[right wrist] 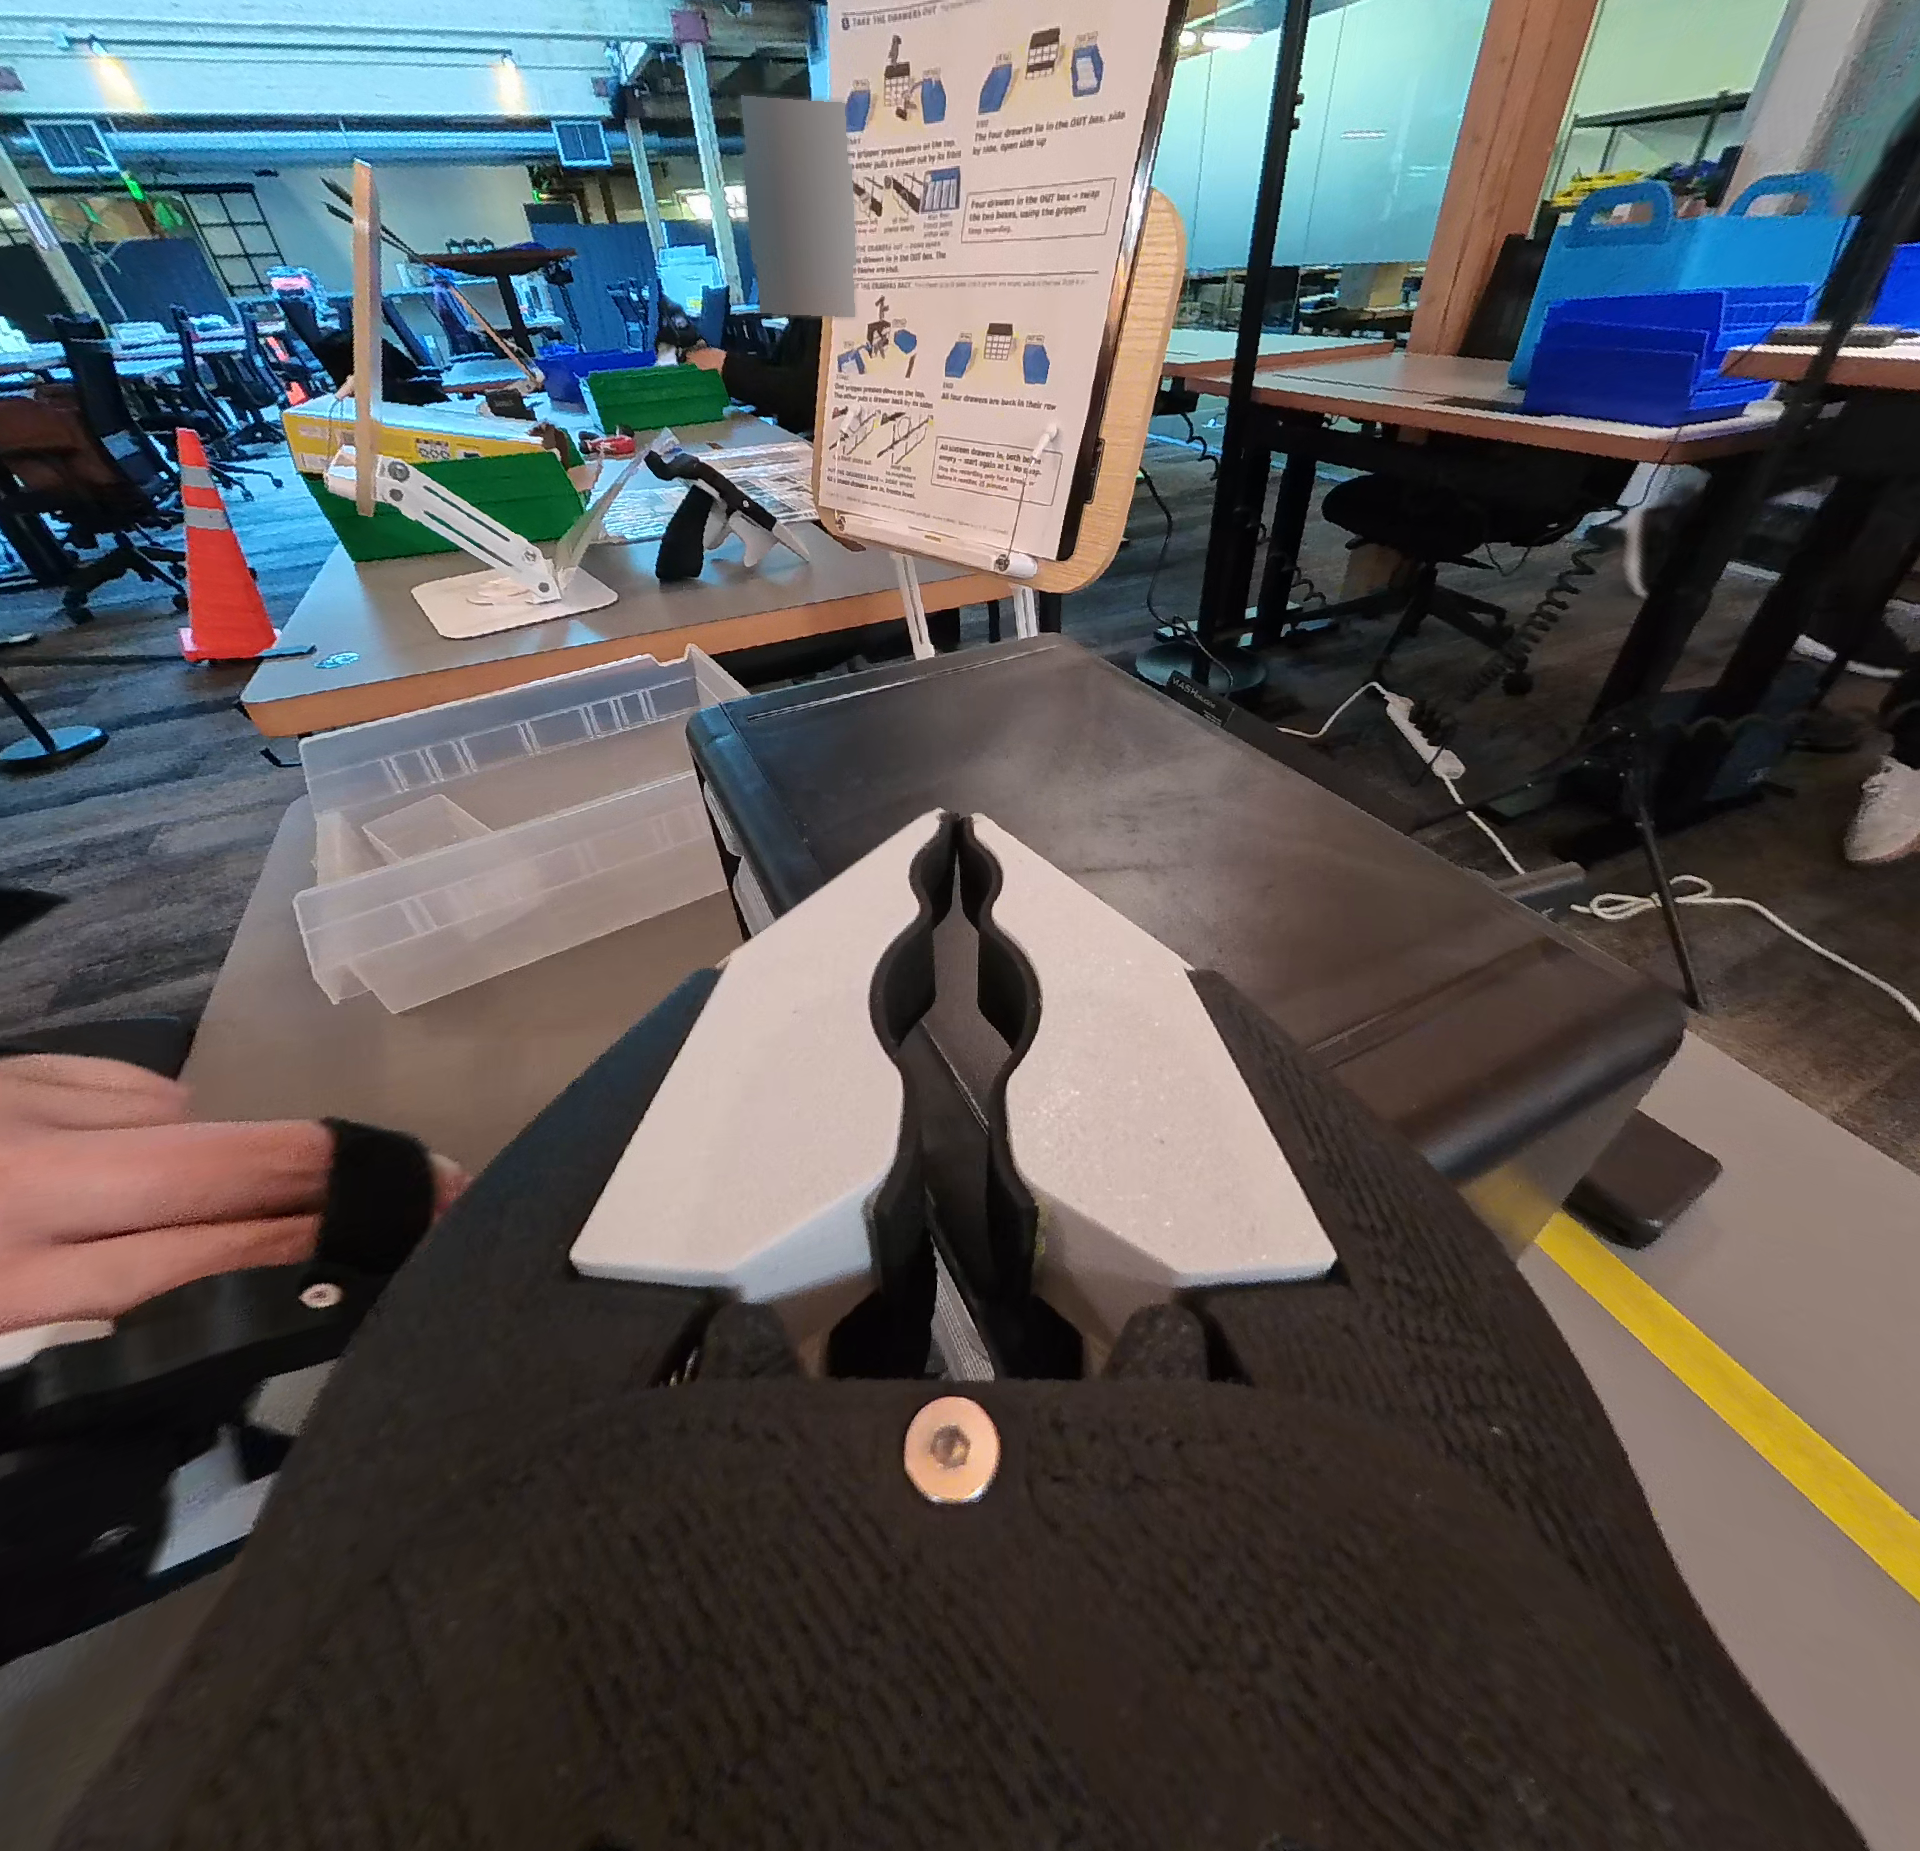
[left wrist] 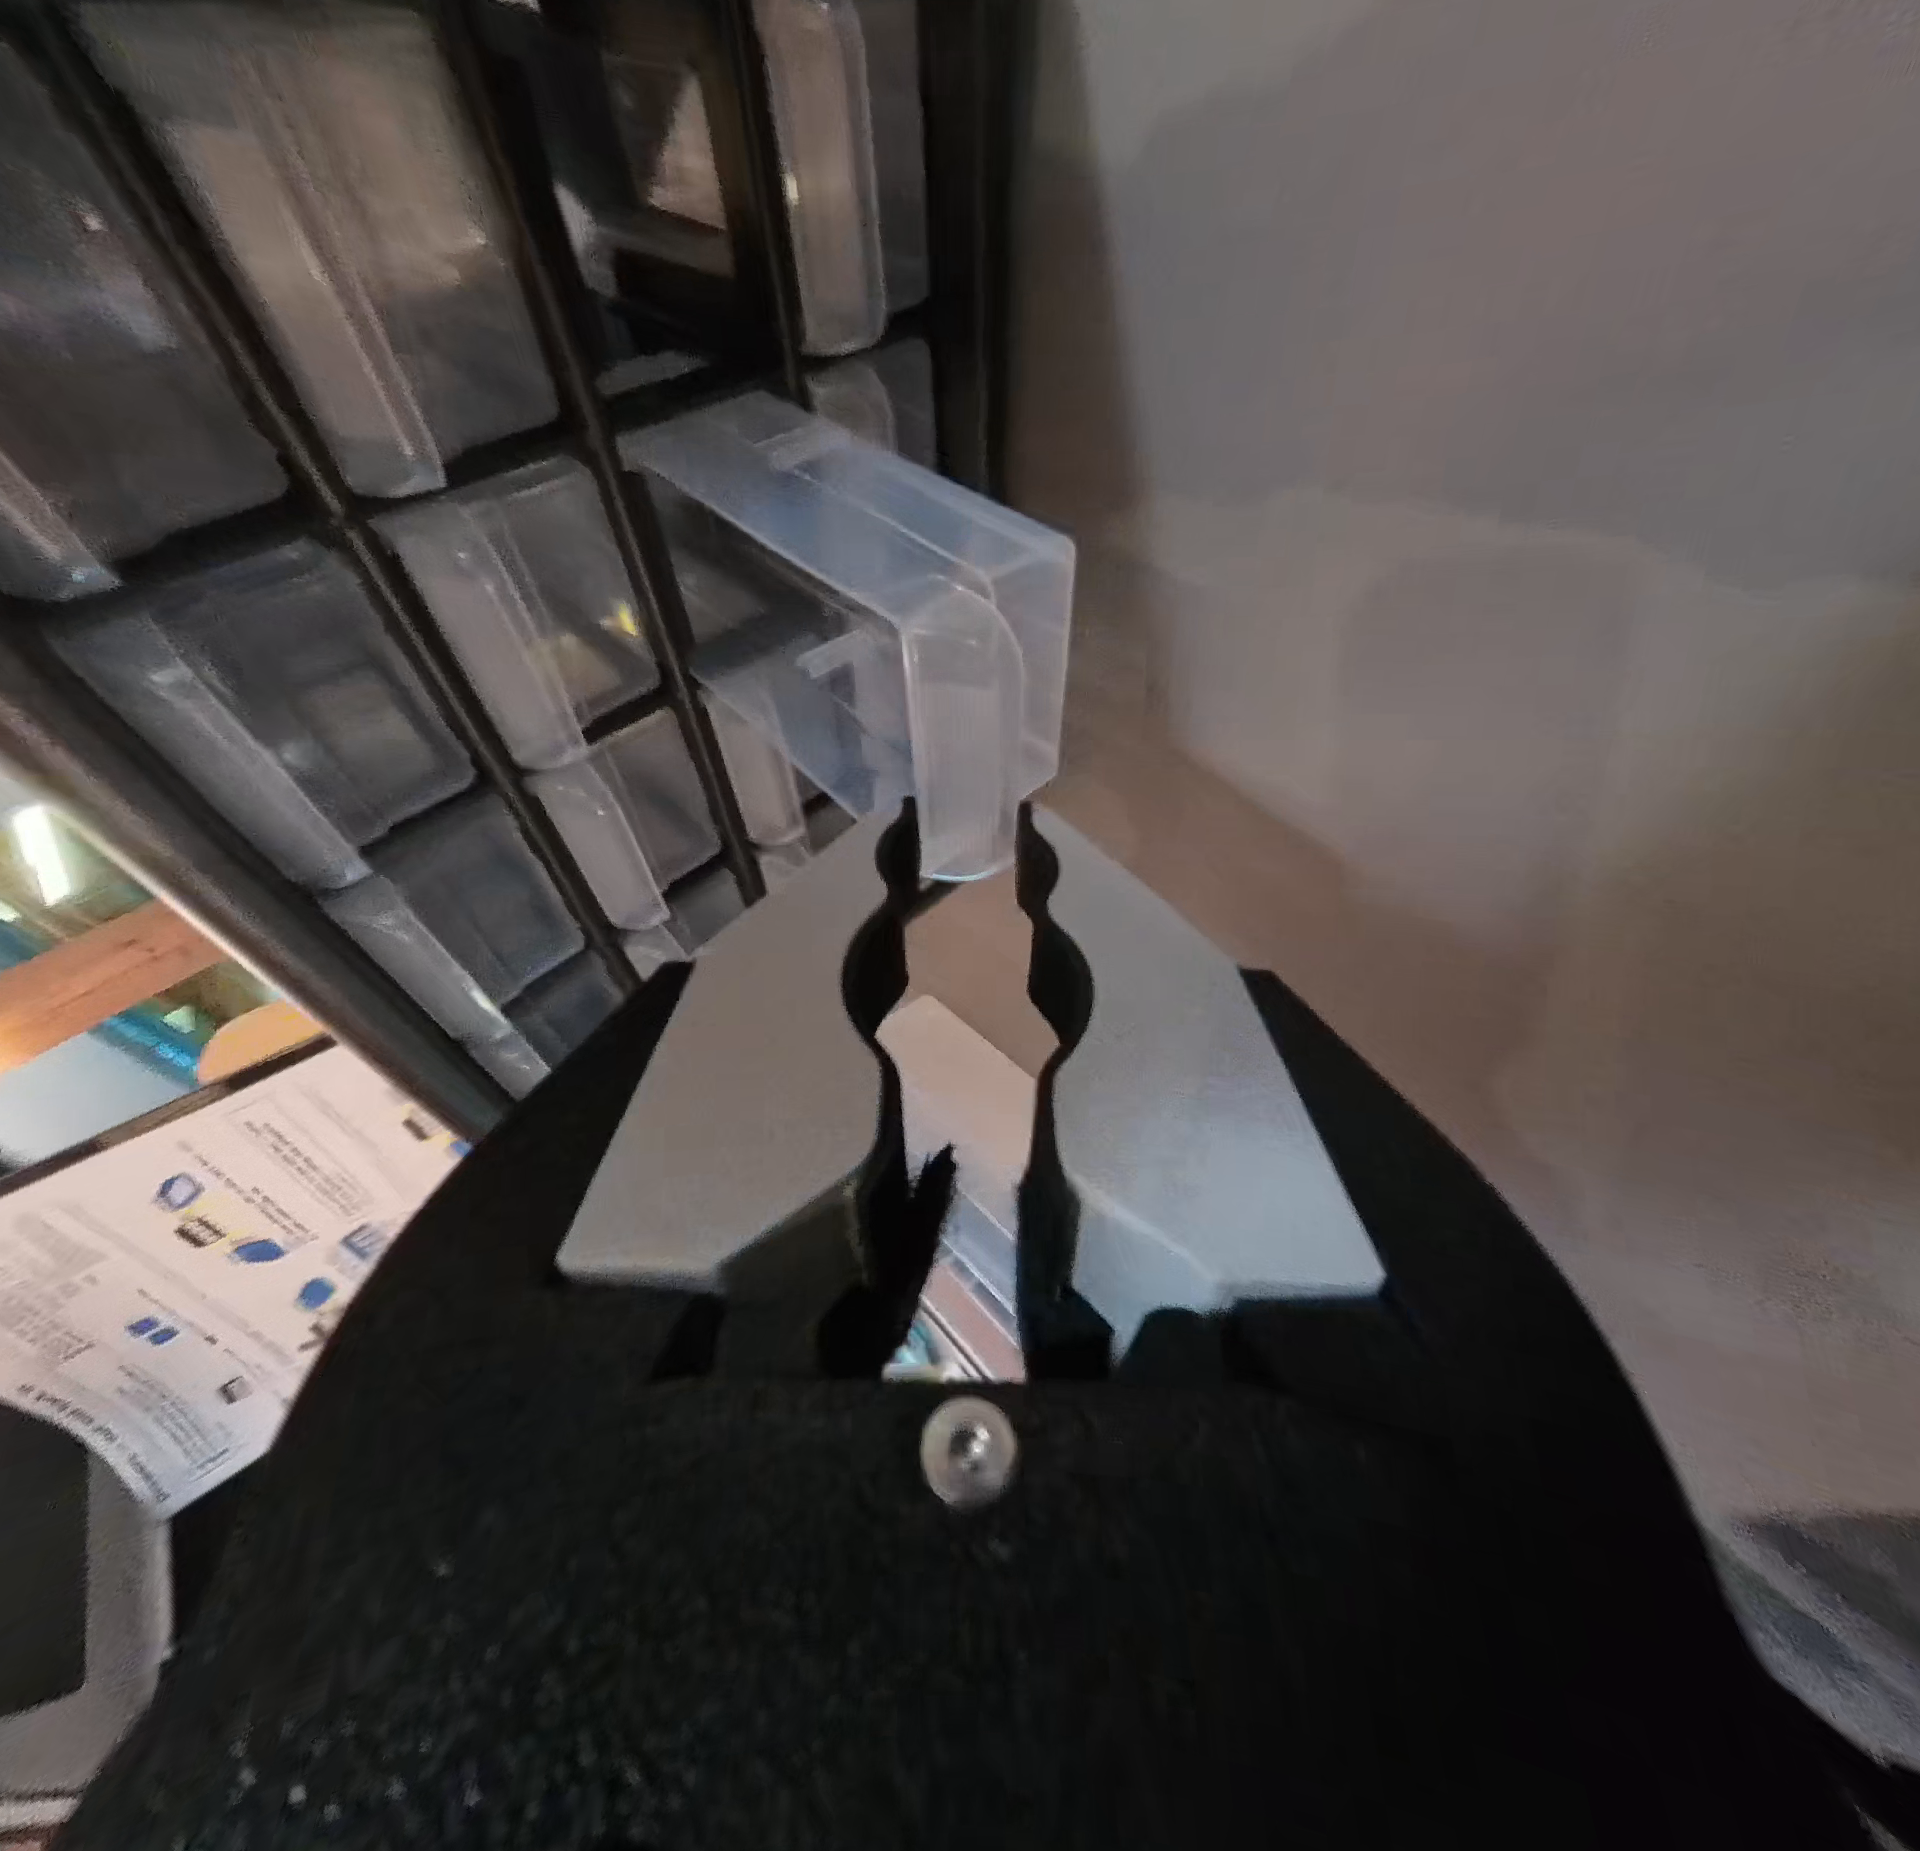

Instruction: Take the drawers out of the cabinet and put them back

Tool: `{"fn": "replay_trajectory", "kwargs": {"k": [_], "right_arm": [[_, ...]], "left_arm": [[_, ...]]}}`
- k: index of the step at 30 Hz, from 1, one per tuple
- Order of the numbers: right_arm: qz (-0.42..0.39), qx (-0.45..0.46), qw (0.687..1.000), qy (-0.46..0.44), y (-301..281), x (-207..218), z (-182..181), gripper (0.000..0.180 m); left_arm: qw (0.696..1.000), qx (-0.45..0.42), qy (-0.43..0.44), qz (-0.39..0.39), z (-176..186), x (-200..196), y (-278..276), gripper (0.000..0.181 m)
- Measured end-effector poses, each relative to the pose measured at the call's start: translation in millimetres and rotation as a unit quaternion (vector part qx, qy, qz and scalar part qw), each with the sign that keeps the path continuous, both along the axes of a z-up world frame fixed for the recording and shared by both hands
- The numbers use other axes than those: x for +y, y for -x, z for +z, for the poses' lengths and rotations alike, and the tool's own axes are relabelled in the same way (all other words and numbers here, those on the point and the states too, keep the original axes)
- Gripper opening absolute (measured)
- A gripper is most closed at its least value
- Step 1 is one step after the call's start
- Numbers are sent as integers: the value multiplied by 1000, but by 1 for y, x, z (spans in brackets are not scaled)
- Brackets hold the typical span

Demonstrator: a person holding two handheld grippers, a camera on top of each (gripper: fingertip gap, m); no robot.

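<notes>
In the left wrist view the black cabinet (left wrist: 332, 513) fills the upper left, with several clear drawers in its grid. One clear drawer (left wrist: 883, 596) sticks partway out of its slot. My left gripper (left wrist: 968, 833) is shut on that drawer's front handle tab (left wrist: 966, 804). One slot (left wrist: 665, 170) above it looks empty. In the right wrist view my right gripper (right wrist: 956, 827) is shut and empty, its tips resting on the flat top of the cabinet (right wrist: 1195, 866).
A clear bin (right wrist: 499, 845) with a small clear drawer (right wrist: 426, 827) inside stands on the table left of the cabinet. An instruction sheet on a stand (right wrist: 987, 243) is behind. A yellow tape line (right wrist: 1714, 1406) runs along the table. A person's hand (right wrist: 156, 1188) is at left.
</notes>
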State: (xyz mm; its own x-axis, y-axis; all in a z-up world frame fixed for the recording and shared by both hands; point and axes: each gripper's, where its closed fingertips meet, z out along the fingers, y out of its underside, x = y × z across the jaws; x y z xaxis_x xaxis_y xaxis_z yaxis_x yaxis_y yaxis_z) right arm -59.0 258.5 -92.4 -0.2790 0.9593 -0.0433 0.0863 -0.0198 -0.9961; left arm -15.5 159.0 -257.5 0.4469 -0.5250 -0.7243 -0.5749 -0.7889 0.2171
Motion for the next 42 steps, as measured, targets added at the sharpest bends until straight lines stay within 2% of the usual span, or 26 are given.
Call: {"fn": "replay_trajectory", "kwargs": {"k": [1, 6, 10, 13, 14, 16, 19, 25, 28, 32, 35, 38, 40, 42], "right_arm": [[1, 1, 1000, 1, 0, 0, 0, 0], [7, 8, 1000, 0, -1, -1, 1, 0], [15, 14, 1000, 11, -2, -1, 2, 0], [6, 8, 1000, -1, -1, -1, 1, 0], [3, 6, 1000, -7, -1, -1, 0, 0], [1, 2, 1000, -16, 0, -1, -1, 0], [0, 1, 1000, -16, 0, -1, -1, 0], [-5, 0, 1000, -19, 0, 0, -1, 0], [-6, -1, 1000, -21, 0, 0, -1, 0], [-7, -2, 1000, -20, 0, 0, -1, 0], [-13, -5, 1000, -26, 1, 1, -2, 0], [-16, -8, 999, -32, 1, 1, -3, 0], [-14, -7, 999, -29, 1, 1, -3, 0], [-11, -5, 1000, -25, 1, 1, -2, 0]], "left_arm": [[1000, 15, -11, -4, 0, 5, 6, 16], [998, 45, -32, -29, -5, 33, 26, 16], [993, 63, -88, -45, 1, 50, 37, 17], [985, 82, -141, -51, 9, 50, 41, 45], [983, 74, -155, -61, 9, 47, 37, 48], [981, 38, -167, -93, 0, 39, 19, 42], [976, -6, -156, -152, -15, 38, -7, 18], [984, 9, -131, -118, -27, 54, 20, 24], [983, 19, -149, -101, -24, 62, 37, 27], [980, -17, -176, -94, -21, 62, 35, 26], [974, -47, -185, -121, -18, 47, 22, 36], [966, -97, -200, -133, -18, 5, 10, 42], [970, -89, -209, -88, -15, -36, 31, 35], [967, -124, -221, -5, -10, -84, 59, 34]]}}
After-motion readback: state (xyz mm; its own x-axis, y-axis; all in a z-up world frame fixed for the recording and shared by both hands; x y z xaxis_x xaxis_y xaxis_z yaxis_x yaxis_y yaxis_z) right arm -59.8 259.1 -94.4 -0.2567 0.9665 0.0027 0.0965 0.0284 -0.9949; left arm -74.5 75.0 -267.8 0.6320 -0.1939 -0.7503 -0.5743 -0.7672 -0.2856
